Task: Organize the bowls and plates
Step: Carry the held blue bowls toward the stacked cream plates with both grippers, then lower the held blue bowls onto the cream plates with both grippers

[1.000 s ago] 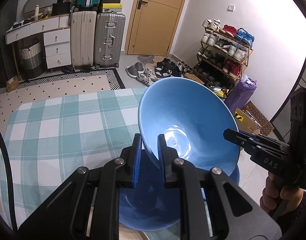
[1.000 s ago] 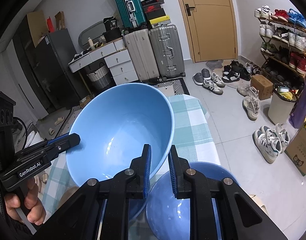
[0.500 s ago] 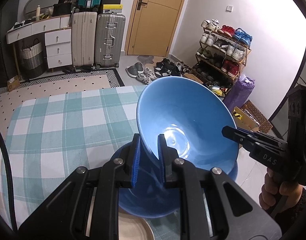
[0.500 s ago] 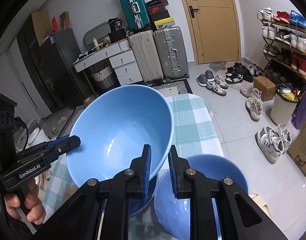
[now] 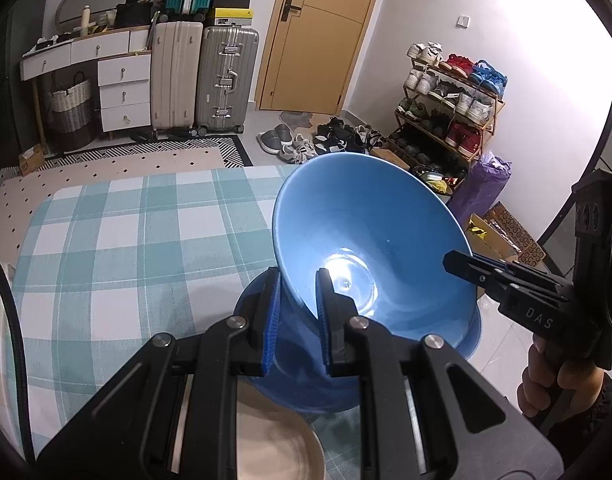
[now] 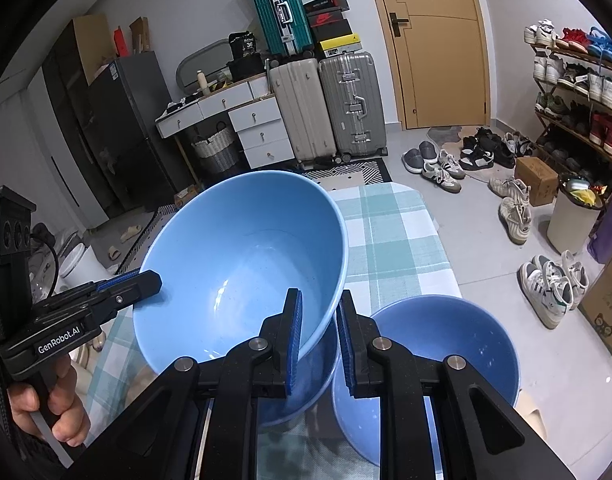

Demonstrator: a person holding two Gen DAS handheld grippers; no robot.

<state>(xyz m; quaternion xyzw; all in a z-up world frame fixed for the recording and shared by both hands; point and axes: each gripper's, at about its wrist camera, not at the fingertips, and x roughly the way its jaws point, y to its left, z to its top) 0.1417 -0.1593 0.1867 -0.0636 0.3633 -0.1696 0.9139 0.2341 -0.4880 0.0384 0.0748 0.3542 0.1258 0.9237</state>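
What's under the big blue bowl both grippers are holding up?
Directly beneath the big blue bowl sits a second blue bowl, on the checked tablecloth. The lifted bowl hides most of its inside, so any contents can't be seen.

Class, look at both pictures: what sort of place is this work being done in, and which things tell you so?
Probably a room near the entrance of a home, used for storage too. A shoe rack stands beside a door, suitcases are parked against the wall, and a table with a checked cloth stands in front.
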